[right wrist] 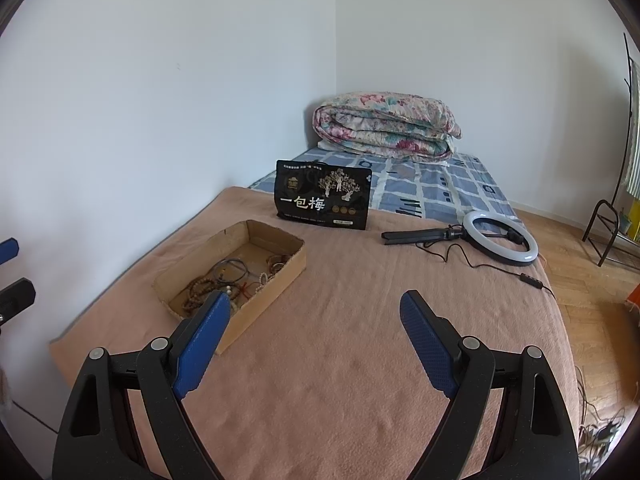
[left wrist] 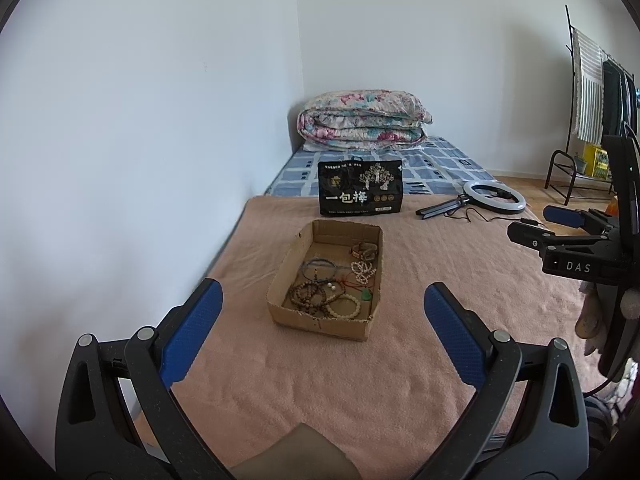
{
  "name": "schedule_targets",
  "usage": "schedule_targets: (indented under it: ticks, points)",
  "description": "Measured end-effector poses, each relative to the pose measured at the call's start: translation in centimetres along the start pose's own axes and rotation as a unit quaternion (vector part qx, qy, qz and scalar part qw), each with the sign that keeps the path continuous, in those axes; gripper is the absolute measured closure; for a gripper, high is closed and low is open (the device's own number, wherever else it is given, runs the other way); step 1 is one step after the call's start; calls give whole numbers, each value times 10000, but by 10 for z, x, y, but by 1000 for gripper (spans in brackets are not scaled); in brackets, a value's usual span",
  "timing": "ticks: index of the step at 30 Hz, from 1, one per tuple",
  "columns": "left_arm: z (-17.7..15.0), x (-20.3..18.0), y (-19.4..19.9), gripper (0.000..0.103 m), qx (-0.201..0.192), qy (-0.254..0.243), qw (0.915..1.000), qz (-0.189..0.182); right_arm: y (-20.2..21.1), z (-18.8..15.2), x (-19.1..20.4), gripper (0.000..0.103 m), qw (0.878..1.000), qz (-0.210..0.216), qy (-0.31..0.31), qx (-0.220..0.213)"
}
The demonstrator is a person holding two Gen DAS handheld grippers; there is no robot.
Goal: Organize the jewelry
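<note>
A shallow cardboard box (left wrist: 280, 286) (right wrist: 276, 276) lies on the pink blanket. It holds several pieces of jewelry: brown bead strings (left wrist: 310, 294) (right wrist: 198, 290), a cream bead bracelet (left wrist: 344, 307), white beads (left wrist: 362, 270), a blue bangle (left wrist: 319, 267), a green pendant (left wrist: 366, 295) and a watch (left wrist: 366, 250). My left gripper (left wrist: 322, 296) is open and empty, just short of the box. My right gripper (right wrist: 316, 306) is open and empty, to the right of the box; it also shows at the right edge of the left wrist view (left wrist: 560, 224).
A black snack bag (left wrist: 360, 188) (right wrist: 323, 195) stands behind the box. A ring light (left wrist: 494, 197) (right wrist: 500, 242) with cable lies at the right. A folded floral quilt (left wrist: 362, 120) (right wrist: 386, 124) sits at the bed's far end. The wall runs along the left. A clothes rack (left wrist: 588, 92) stands at the right.
</note>
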State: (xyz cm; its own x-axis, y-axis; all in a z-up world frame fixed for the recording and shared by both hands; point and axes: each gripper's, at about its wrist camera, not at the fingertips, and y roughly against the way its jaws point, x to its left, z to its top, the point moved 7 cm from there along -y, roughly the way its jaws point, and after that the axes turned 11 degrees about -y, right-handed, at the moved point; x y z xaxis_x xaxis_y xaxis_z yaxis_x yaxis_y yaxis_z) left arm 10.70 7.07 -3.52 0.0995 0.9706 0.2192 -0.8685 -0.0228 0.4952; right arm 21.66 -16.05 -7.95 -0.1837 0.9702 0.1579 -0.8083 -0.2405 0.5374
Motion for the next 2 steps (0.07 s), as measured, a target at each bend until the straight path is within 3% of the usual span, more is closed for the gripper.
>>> schedule_targets:
  ticks: [2]
  points:
    - [-1,-1,0,1,-1,-33,10000,18,0,0,0,16,10000,2,-3,1]
